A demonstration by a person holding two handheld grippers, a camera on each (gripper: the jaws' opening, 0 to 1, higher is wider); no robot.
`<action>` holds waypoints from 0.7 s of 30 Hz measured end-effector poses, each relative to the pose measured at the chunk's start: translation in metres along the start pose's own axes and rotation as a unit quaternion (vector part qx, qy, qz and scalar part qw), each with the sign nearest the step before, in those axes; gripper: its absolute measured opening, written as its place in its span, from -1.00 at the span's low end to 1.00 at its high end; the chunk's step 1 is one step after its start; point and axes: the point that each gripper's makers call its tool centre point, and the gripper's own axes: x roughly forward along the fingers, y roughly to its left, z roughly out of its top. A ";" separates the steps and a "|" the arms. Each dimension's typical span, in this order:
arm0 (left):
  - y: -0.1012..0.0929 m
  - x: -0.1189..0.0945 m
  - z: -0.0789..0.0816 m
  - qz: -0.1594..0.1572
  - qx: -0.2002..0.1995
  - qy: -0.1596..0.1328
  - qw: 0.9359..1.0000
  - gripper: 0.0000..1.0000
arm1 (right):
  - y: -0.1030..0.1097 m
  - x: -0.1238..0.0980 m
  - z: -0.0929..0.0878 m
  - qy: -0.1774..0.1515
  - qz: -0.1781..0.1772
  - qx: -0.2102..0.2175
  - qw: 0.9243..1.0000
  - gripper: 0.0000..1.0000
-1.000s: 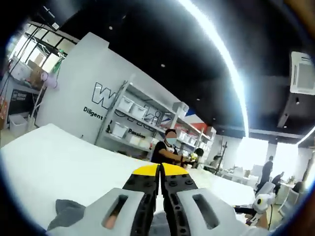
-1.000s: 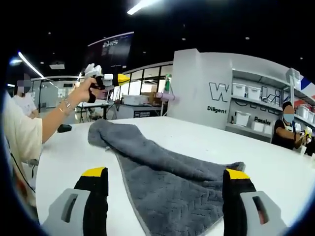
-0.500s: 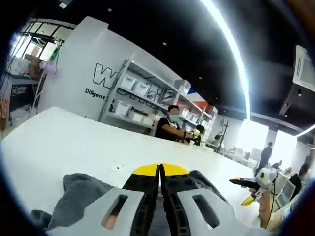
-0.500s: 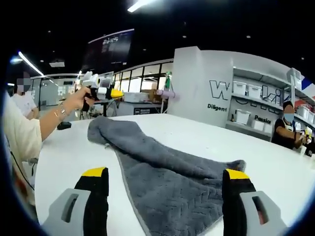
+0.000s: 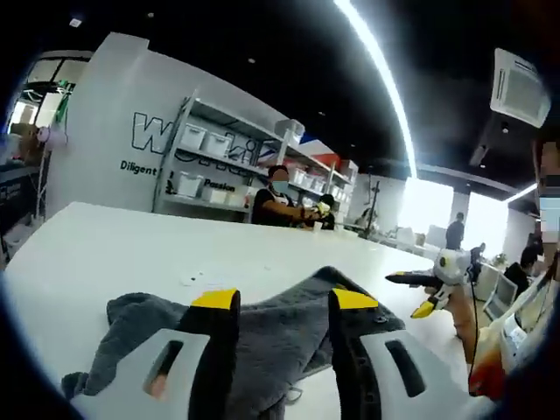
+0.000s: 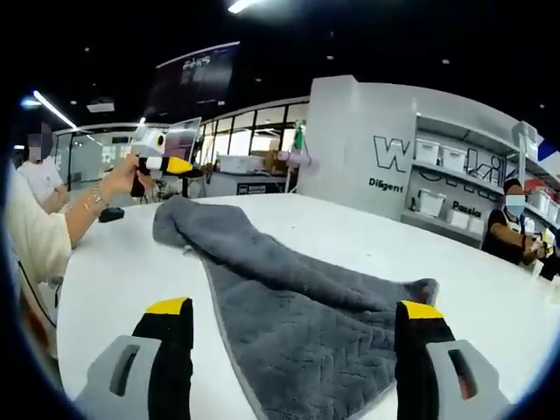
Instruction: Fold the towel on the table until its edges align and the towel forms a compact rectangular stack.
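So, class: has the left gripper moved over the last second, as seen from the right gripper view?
Yes. The left gripper has come down toward the grey towel, its yellow tip now low against the windows behind.

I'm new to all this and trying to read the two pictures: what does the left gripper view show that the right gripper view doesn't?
Left gripper view alone: a ceiling light strip and the right gripper off to one side.

Right gripper view alone: the left gripper in a hand, above the towel's far end.

Both: the grey towel on the white table, shelves, open jaws.
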 end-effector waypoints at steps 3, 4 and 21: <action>-0.002 -0.005 -0.022 -0.006 0.023 0.049 0.999 0.28 | -0.001 0.001 -0.003 0.006 -0.001 -0.001 1.000 0.96; -0.003 -0.006 -0.026 -0.008 0.030 0.054 0.998 0.39 | -0.001 0.001 -0.004 0.008 0.000 -0.001 1.000 0.96; -0.025 -0.017 -0.081 -0.056 0.082 0.112 0.989 0.99 | 0.015 0.011 -0.025 0.055 0.030 -0.046 0.997 0.97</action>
